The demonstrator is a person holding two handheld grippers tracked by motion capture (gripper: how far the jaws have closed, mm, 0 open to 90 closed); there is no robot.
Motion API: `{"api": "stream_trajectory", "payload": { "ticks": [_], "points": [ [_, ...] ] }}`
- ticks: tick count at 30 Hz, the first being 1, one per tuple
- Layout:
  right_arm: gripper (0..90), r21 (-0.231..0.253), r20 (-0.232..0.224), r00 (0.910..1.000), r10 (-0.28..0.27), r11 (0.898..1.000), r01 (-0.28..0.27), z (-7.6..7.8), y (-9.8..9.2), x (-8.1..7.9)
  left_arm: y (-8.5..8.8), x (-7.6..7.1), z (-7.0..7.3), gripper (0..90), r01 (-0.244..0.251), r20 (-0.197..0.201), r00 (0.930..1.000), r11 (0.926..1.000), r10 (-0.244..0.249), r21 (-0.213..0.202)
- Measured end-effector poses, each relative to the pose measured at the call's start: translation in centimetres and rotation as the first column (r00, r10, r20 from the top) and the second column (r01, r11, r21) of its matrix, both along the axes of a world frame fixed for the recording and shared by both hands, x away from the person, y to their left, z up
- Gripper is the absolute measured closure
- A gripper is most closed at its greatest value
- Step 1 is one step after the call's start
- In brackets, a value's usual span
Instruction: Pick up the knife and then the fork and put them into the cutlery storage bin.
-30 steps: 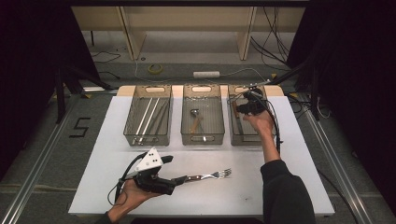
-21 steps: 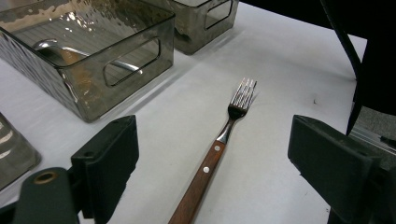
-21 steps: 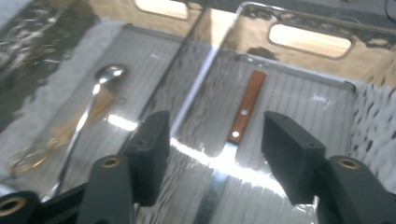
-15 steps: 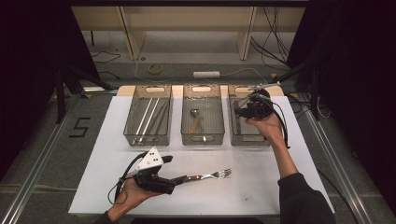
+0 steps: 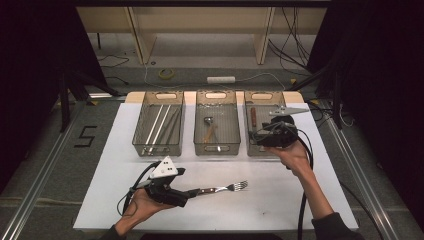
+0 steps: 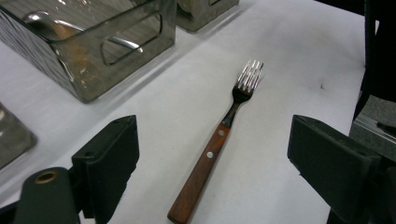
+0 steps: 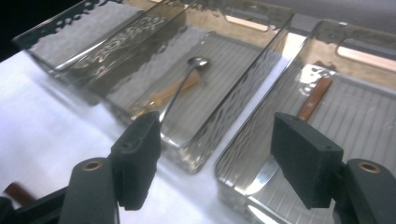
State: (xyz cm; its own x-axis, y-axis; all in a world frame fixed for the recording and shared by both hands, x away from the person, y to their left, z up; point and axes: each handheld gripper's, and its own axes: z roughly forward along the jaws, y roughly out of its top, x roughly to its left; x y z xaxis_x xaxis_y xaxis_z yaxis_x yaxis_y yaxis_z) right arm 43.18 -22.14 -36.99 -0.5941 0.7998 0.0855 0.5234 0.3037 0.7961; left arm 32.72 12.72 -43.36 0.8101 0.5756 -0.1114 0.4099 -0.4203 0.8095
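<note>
Both grippers stand open: the left gripper (image 5: 192,192) straddles the handle of a fork (image 6: 219,140) lying on the white table (image 5: 280,200), tines toward 3 o'clock, pads clear of it. At 1 o'clock the right gripper (image 5: 257,136), its jaws just opened and empty, hovers over the right bin (image 7: 373,121) holding a wood-handled knife (image 7: 314,99). A spoon (image 7: 187,77) lies in the middle bin (image 5: 217,120), rods (image 5: 160,122) in the left bin (image 5: 159,125). Cables (image 5: 165,73) cross the floor.

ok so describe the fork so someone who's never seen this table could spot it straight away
Start at the white table with three clear bins along its far side. On the bare surface in front of the middle bin, nearer the person, lies the fork, between the left gripper's open jaws. It is the one utensil lying outside a bin, with a riveted brown wooden handle and metal tines.
</note>
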Motion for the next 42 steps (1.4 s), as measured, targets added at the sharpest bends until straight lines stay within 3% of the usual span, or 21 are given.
{"api": "stream_trajectory", "payload": {
  "ticks": [16,20,24,26,30,34,36,41,42],
  "points": [
    [32.2,0.102,0.048,0.9978,0.045,0.993,-0.05,-2.2,-1.3,-5.5,-1.3,0.7,0.5,16.6,0.034,-0.019,0.9993,0.9963,-0.033,0.079],
    [31.3,0.114,0.044,0.9971,0.061,0.991,-0.066,-2.7,-1.7,-6.3,-1.8,1.0,0.9,16.9,0.054,-0.023,0.9984,0.9895,-0.051,0.134],
    [30.5,0.106,0.034,0.9957,0.086,0.99,-0.089,-3.3,-1.6,-7.1,-2.5,1.4,0.9,17.7,0.09,-0.047,0.9955,0.9774,-0.083,0.191],
    [30.5,0.101,0.03,0.9953,0.092,0.99,-0.095,-3.6,-1.6,-7.5,-2.9,1.6,0.8,17.8,0.104,-0.066,0.9937,0.9671,-0.091,0.232],
    [30.4,0.098,0.021,0.9946,0.102,0.99,-0.104,-4.0,-1.6,-8.1,-3.6,2.2,0.5,19.4,0.145,-0.116,0.9867,0.9396,-0.114,0.31],
    [30.3,0.087,0.012,0.9943,0.106,0.99,-0.107,-4.4,-1.6,-8.6,-4.0,2.8,0.0,21.1,0.165,-0.162,0.9801,0.9234,-0.115,0.346],
    [30.3,0.086,0.009,0.994,0.109,0.99,-0.11,-4.5,-1.6,-8.8,-4.1,3.1,-0.3,21.4,0.171,-0.17,0.9789,0.9102,-0.113,0.377],
    [30.2,0.081,0.005,0.994,0.109,0.991,-0.109,-4.7,-1.6,-9.3,-4.5,3.6,-0.9,24.9,0.182,-0.196,0.9744,0.8997,-0.111,0.397],
    [30.2,0.083,0.006,0.994,0.109,0.99,-0.11,-4.7,-1.6,-9.4,-4.6,3.7,-0.9,25.5,0.19,-0.202,0.9728,0.893,-0.114,0.408]
  ]
}}
